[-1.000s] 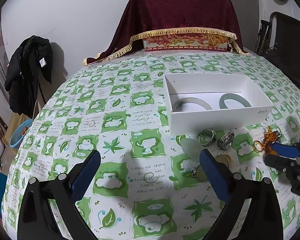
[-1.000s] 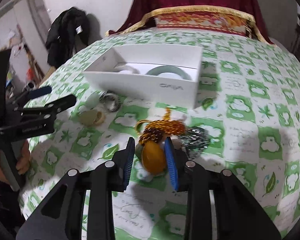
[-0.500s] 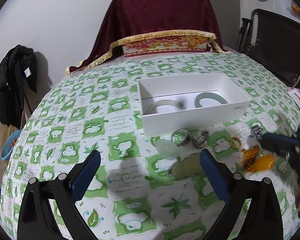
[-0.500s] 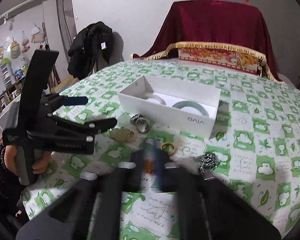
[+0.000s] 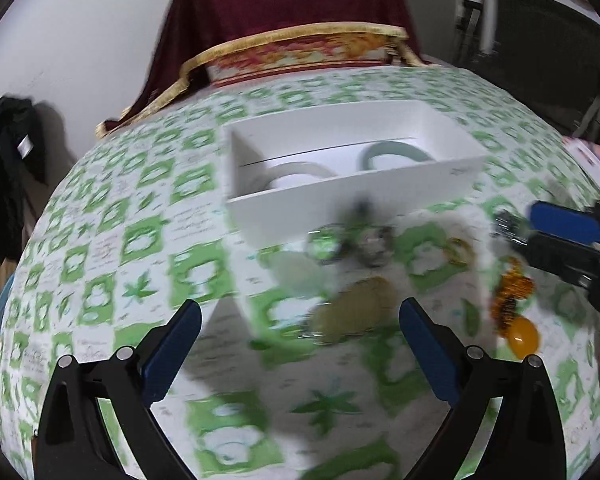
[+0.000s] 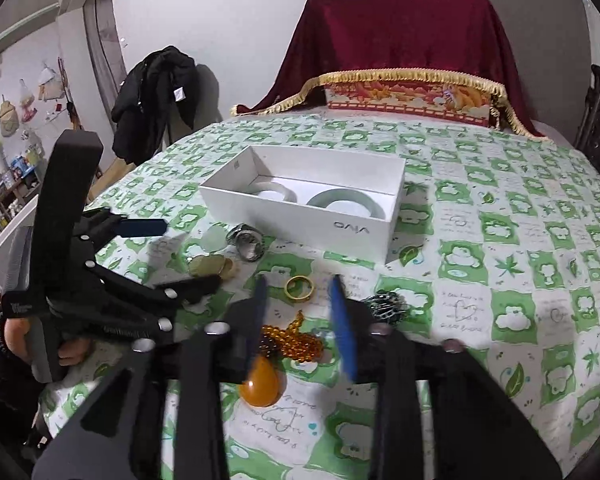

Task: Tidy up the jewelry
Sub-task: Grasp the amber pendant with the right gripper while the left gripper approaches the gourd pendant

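Table cover: green-and-white checked tablecloth (image 6: 500,240) with leaf and frog prints lay over the table.
Far end: dark red velvet drape with gold fringe (image 6: 400,40) covered a printed box (image 6: 408,100).
Left wall: black jacket (image 6: 156,92) hung.
Right edge: black chair frame (image 5: 540,60) stood.

A white tablecloth (image 6: 500,240) checked in green leaves and frogs carries a white box (image 6: 300,216) with two pale green bangles (image 6: 346,204) – nearer lie a gold ring (image 6: 299,288), amber beads (image 6: 296,342), an orange-yellow pendant (image 6: 260,384) – and far off a maroon, gold-fringed drape (image 6: 400,36).
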A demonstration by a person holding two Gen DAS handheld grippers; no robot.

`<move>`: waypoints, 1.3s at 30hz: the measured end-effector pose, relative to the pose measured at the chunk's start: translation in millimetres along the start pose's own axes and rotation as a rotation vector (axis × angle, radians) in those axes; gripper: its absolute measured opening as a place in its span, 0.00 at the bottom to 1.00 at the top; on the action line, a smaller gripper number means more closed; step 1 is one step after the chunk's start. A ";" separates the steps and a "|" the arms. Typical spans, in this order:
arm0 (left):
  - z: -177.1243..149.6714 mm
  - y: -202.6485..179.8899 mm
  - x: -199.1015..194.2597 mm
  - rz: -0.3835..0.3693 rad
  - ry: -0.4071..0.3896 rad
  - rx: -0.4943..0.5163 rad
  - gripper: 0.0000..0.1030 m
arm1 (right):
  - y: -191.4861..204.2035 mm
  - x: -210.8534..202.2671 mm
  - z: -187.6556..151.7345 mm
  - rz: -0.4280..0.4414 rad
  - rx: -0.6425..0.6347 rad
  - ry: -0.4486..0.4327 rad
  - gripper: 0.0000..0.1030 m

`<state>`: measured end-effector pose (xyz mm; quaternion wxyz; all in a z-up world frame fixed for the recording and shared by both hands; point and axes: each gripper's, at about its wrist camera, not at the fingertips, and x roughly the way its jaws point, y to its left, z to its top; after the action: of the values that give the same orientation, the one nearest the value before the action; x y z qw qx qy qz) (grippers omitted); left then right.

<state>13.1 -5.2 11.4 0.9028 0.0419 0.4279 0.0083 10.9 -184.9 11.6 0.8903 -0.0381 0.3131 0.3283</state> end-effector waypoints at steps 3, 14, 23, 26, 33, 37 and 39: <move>-2.2 27.0 1.5 0.032 0.017 -0.088 0.97 | -8.5 -0.9 1.0 -0.009 0.035 -0.005 0.43; -10.8 18.7 -7.9 0.029 -0.004 -0.015 0.97 | -20.2 -2.0 2.1 -0.019 0.090 -0.010 0.43; -5.3 9.2 2.0 -0.106 0.016 0.057 0.62 | -22.0 0.2 1.2 -0.022 0.096 -0.003 0.43; -8.2 5.6 -0.2 -0.123 0.011 0.069 0.52 | -24.3 0.2 1.3 -0.015 0.109 0.000 0.43; -21.1 -4.1 -11.2 -0.147 0.005 0.094 0.48 | -14.2 -2.0 -7.3 0.027 0.074 0.032 0.43; -17.2 -2.1 -7.2 -0.109 0.008 0.083 0.67 | 2.2 -9.9 -21.9 0.100 0.015 0.062 0.45; -12.4 -2.4 -3.3 -0.117 0.013 0.085 0.67 | 9.1 -10.6 -24.6 0.113 -0.010 0.073 0.48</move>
<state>1.4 -6.9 5.8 0.8963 0.0550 0.4355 -0.0624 -13.9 -190.5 -0.8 0.8582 -0.0368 0.3451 0.3783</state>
